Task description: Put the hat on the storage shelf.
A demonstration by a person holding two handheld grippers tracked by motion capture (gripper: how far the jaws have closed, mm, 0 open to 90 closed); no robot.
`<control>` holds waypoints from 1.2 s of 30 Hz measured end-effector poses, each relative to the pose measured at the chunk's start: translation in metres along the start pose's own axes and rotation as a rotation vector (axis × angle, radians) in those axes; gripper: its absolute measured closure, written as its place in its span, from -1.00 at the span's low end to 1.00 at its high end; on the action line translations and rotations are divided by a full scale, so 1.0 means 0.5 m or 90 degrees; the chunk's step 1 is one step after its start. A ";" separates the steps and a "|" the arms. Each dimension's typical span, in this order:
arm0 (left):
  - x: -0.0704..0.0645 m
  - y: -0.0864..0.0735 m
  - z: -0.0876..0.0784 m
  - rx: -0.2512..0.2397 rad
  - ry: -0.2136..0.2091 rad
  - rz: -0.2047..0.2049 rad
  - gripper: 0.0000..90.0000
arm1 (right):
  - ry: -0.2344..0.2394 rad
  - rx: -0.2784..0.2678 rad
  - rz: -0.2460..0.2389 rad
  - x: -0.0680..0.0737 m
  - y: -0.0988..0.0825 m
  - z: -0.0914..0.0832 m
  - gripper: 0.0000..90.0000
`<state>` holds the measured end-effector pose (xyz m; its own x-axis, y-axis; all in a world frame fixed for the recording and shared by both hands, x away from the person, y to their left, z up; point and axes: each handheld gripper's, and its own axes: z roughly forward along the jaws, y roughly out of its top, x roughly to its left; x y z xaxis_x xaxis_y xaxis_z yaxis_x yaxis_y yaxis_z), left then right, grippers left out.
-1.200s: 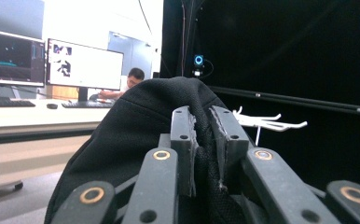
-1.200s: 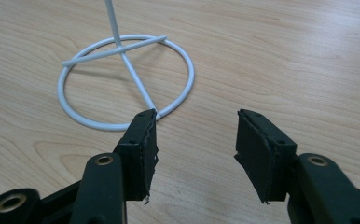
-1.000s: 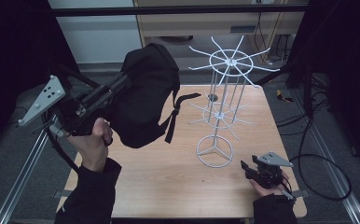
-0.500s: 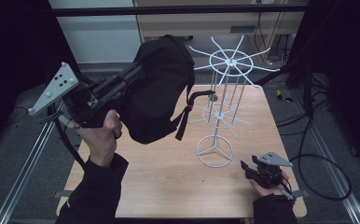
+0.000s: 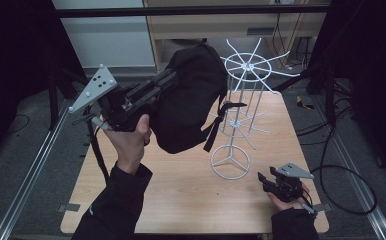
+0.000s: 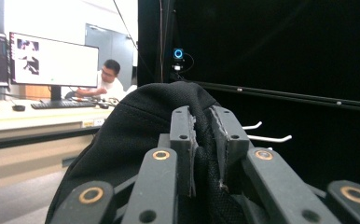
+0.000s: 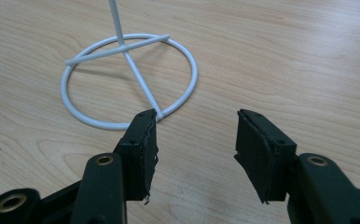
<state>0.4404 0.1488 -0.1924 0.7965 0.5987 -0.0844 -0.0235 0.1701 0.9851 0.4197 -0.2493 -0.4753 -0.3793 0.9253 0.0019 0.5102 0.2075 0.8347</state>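
A black backpack (image 5: 191, 100) hangs in the air over the table's left half, and my left gripper (image 5: 167, 80) is shut on the fabric near its top. In the left gripper view the two pads pinch a fold of the backpack (image 6: 136, 135) at the left gripper (image 6: 203, 122). A white wire hanger stand (image 5: 241, 100) with two tiers of hook arms rises just right of the bag, its ring base (image 5: 230, 161) on the wood. My right gripper (image 5: 264, 179) rests open near the table's front right, its jaws (image 7: 194, 140) empty and pointing at the ring base (image 7: 127, 79).
The wooden table (image 5: 181, 195) has metal rails along both sides. Cables (image 5: 341, 170) lie on the floor at the right. Beyond the far edge stands a cabinet (image 5: 206, 25). The left gripper view shows a desk with a monitor (image 6: 52, 60) and a seated person.
My left hand has raised the backpack and carried it to the right, toward the stand's upper hooks. The right gripper has stayed in place.
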 end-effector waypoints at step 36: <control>0.035 -0.124 0.021 0.139 0.009 -0.014 0.67 | -0.002 0.006 -0.006 0.001 -0.002 0.003 0.07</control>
<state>0.4621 0.1403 -0.2532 0.7869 0.6079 -0.1063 0.1259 0.0105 0.9920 0.4199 -0.2484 -0.4768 -0.3820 0.9241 -0.0075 0.5142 0.2193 0.8292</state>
